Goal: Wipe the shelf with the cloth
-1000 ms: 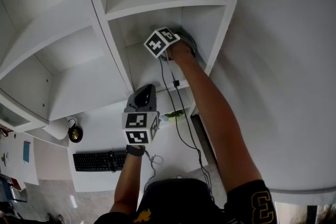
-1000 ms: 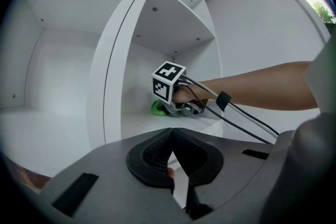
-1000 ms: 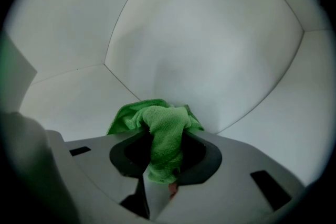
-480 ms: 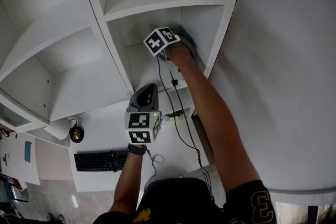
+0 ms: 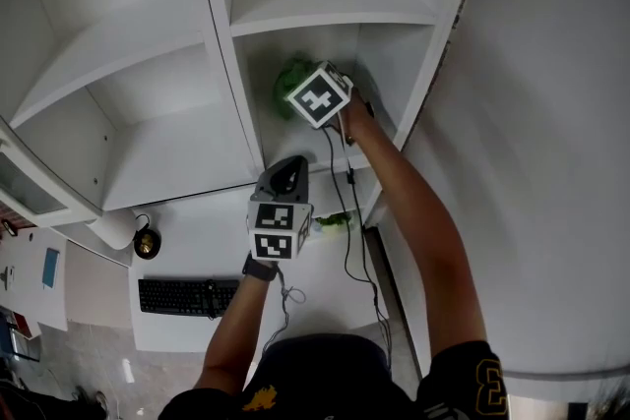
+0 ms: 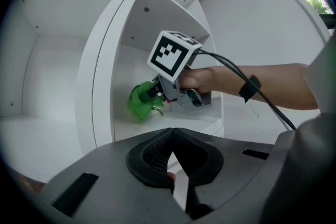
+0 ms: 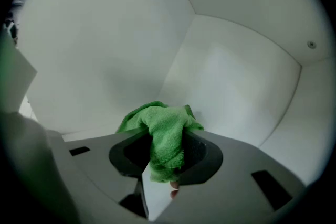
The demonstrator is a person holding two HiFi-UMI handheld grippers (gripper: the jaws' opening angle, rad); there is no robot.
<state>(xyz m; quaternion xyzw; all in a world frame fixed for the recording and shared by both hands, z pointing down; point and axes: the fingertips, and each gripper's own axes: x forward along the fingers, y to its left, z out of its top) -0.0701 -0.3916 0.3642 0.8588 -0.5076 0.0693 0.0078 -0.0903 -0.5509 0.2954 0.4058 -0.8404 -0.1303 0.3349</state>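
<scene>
1. The right gripper (image 7: 167,159) was clamped on a green cloth (image 7: 165,132). A bunched fold was pinched between its jaws and the rest spilled out ahead. It worked inside the lower right compartment of a white shelf (image 5: 291,141), with the cloth low and close to the upright divider (image 5: 232,74).
2. The left gripper (image 6: 170,150) hung below the shelf, over a desk (image 5: 197,233) with a keyboard (image 5: 187,296). Its jaws were closed together with nothing between them.
3. Only a narrow fold appeared to be held, so drag along the board could likely have pulled the cloth free.
4. Wadded up as it was, the cloth would probably have cleaned only a thin strip and skipped the corners.
5. The cable (image 5: 348,211) trailing from the right gripper could have caught on the shelf's front edge during a long stroke. The marker cube could have knocked the divider in so tight a space.
6. Whether the cloth was actually pressed onto the board could not be settled. The cube covered part of it from above, and the gripper's own body blocked its underside.
7. A small green item (image 5: 331,219) on the desk was too small to identify.
</scene>
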